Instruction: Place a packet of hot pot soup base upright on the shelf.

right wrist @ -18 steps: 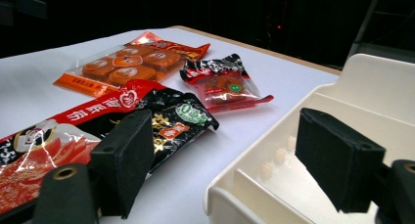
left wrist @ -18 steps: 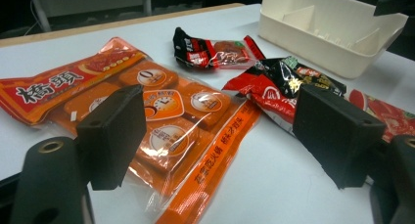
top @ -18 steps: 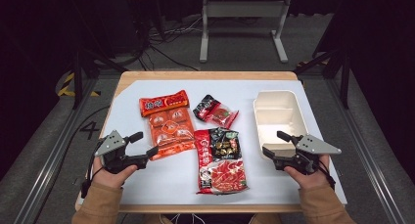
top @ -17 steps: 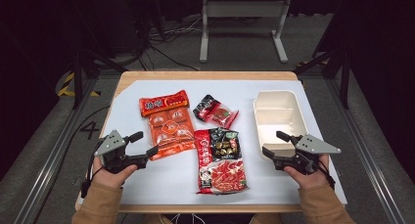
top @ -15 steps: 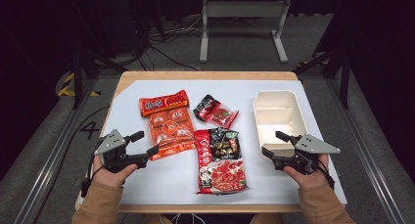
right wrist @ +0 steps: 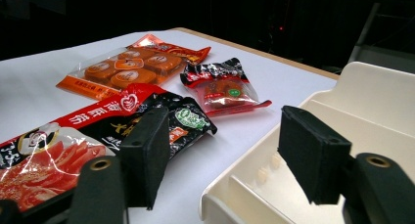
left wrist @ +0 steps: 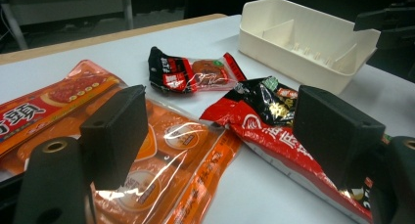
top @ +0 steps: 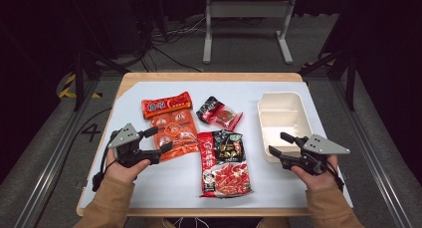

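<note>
Print on the orange snack pack (top: 169, 126) too small to read from above; cut off at the left edge in the left gripper view, partly hidden behind one jaw.

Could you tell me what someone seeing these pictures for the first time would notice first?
Three bright snack packets on the white table: an orange packet at the left, a small dark red packet behind the middle, and a large red-and-black packet at the front. An empty cream divided tray sits at the right. The left gripper and right gripper flank them, jaws open and empty.
</note>
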A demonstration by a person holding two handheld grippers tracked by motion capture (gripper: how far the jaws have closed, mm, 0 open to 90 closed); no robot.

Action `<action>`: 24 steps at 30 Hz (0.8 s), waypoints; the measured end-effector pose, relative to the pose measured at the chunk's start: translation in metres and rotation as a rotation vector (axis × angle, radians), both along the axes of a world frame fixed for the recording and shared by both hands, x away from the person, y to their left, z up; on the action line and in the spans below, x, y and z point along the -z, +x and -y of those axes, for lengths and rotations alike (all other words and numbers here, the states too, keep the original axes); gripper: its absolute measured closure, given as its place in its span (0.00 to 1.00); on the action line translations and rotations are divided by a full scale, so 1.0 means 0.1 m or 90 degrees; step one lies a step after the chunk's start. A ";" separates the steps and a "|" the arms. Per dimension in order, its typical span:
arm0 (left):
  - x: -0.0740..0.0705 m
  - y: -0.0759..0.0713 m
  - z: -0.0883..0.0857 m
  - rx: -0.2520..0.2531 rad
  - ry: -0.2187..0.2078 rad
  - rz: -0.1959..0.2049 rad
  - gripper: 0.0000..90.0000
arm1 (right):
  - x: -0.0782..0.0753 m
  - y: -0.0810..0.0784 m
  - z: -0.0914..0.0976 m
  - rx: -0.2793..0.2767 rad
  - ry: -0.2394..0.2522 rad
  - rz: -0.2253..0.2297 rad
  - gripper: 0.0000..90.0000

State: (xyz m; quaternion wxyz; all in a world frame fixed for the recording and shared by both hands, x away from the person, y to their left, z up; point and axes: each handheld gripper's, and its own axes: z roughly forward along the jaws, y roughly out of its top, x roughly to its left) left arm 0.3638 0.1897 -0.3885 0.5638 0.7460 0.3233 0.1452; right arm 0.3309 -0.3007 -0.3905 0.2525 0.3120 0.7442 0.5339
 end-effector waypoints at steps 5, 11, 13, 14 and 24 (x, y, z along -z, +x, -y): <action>-0.01 0.15 0.10 0.016 0.001 -0.007 0.24 | -0.02 0.02 -0.01 -0.014 -0.015 -0.014 0.52; -0.06 0.24 0.23 0.032 -0.014 -0.011 0.24 | -0.04 0.05 -0.05 -0.041 -0.033 0.002 0.56; -0.04 0.29 0.31 0.039 -0.005 -0.006 0.26 | -0.04 0.07 -0.08 -0.062 -0.028 -0.015 0.53; -0.02 0.31 0.35 0.043 -0.002 -0.007 0.27 | -0.05 0.08 -0.09 -0.063 -0.035 -0.014 0.51; 0.09 0.49 0.68 0.060 0.006 -0.036 0.30 | -0.06 0.11 -0.18 -0.078 -0.058 -0.016 0.44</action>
